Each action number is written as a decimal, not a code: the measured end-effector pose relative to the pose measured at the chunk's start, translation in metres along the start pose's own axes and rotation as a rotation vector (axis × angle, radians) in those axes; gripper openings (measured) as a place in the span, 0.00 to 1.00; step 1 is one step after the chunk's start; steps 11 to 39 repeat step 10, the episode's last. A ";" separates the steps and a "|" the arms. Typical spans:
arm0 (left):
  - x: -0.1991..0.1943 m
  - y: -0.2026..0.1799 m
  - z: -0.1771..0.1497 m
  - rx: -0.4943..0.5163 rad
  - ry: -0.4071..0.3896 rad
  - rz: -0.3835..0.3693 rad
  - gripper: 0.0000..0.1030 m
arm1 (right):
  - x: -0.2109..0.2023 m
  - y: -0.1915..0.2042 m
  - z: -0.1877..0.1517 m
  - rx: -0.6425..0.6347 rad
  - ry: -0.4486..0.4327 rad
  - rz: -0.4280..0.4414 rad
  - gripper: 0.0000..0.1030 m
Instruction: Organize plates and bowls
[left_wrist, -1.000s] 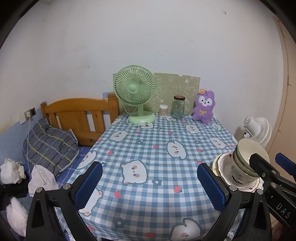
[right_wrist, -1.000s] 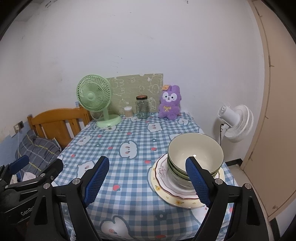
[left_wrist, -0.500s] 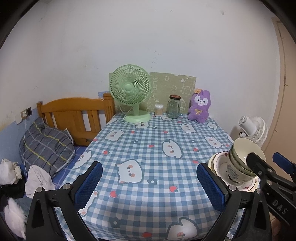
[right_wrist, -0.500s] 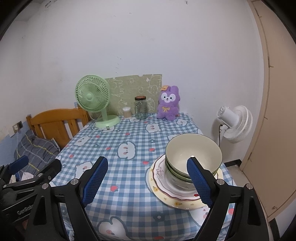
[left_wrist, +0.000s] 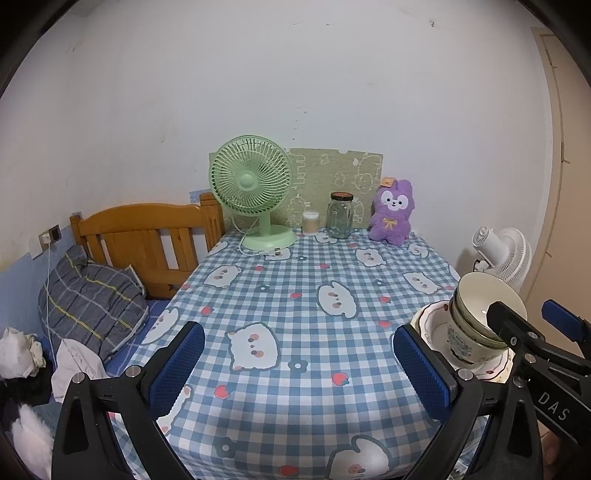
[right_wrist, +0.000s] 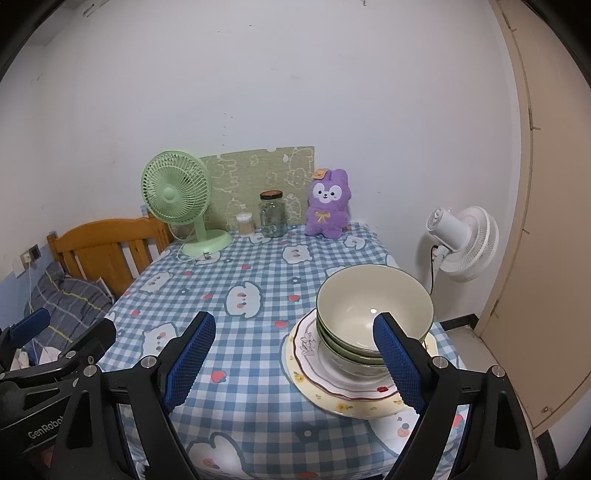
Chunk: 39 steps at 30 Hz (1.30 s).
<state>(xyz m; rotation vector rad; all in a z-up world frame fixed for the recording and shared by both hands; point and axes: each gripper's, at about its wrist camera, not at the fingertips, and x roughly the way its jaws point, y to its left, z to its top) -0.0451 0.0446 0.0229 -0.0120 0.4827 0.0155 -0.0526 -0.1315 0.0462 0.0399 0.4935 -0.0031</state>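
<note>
Bowls (right_wrist: 373, 321) sit nested on stacked plates (right_wrist: 332, 387), lower right of the right wrist view, near the table's (right_wrist: 255, 295) right edge. Right gripper (right_wrist: 291, 360) hovers short of the stack, fingers wide apart, holding nothing. Left gripper (left_wrist: 299, 369) hangs over bare cloth at lower centre of its view, fingers likewise apart and empty. Judgement: stacking appears complete. Should the stack need moving, grip the plate rim squarely, keep it level, and ease it away from the edge; the bowls could slide.
</note>
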 end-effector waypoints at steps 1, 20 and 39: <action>0.000 0.000 0.000 0.000 -0.001 0.000 1.00 | 0.000 0.000 0.000 0.000 0.000 -0.001 0.87; 0.000 -0.003 -0.001 0.006 0.003 -0.015 1.00 | -0.002 -0.004 -0.001 0.003 0.004 -0.010 0.87; 0.000 -0.003 -0.001 0.006 0.003 -0.015 1.00 | -0.002 -0.004 -0.001 0.003 0.004 -0.010 0.87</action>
